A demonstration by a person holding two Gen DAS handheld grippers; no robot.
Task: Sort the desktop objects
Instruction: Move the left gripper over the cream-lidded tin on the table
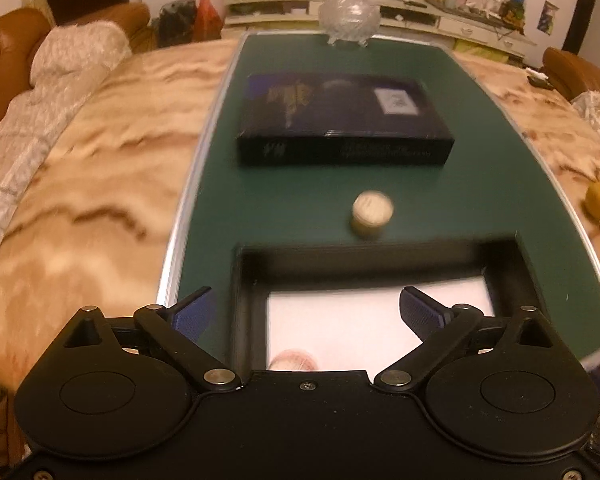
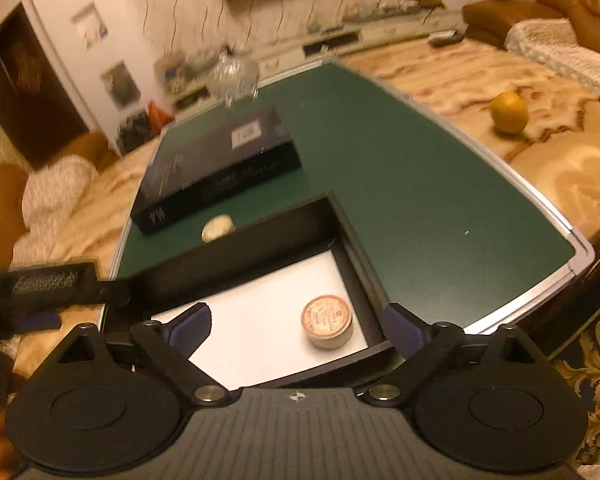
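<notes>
A black open box (image 1: pixel 236 280) with a white floor sits on the green mat (image 1: pixel 480 168); in the right wrist view the box (image 2: pixel 352 240) holds a pink-topped round tin (image 2: pixel 327 321). That tin peeks out in the left wrist view (image 1: pixel 294 360). A cream round tin (image 1: pixel 372 214) stands on the mat behind the box, also seen from the right (image 2: pixel 218 227). A dark book (image 1: pixel 340 120) lies farther back (image 2: pixel 220 168). My left gripper (image 1: pixel 306 312) is open over the box's near left. My right gripper (image 2: pixel 296 330) is open and empty above the box.
A glass lidded bowl (image 1: pixel 350 14) stands at the mat's far end. An orange fruit (image 2: pixel 509 113) lies on the marble table right of the mat (image 1: pixel 599 197). The left gripper's arm (image 2: pixel 40 292) shows at the left. Sofas surround the table.
</notes>
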